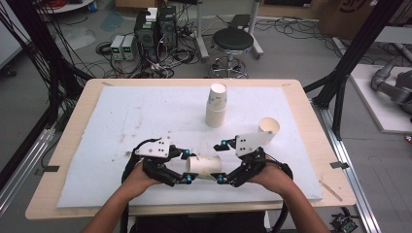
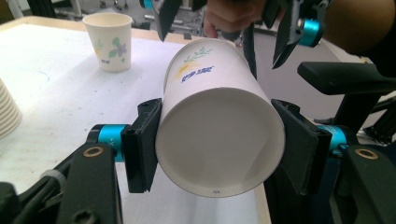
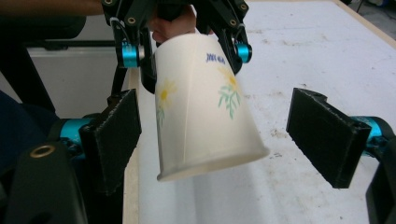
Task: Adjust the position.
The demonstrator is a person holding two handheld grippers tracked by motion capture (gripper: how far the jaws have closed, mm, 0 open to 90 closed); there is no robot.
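A wooden table [image 1: 73,141] takes up the middle of the high view, with a white mat [image 1: 136,116] covering most of its top. Low in the centre of that frame, the left gripper [image 1: 186,167] and the right gripper [image 1: 219,162] face each other across a paper cup [image 1: 204,166] lying on its side between them. In the left gripper view the cup [image 2: 219,135] sits at centre frame, its open mouth toward the camera and both black pads pressed against its wall, so the left jaws are clamped on it. In the right gripper view the cup [image 3: 201,107] hangs in the middle with clear gaps to the pads at either side; those jaws stand wide and grip nothing. A stack of cups [image 1: 216,105] stands upright above centre of the high view. A single cup [image 1: 268,127] stands right of it.
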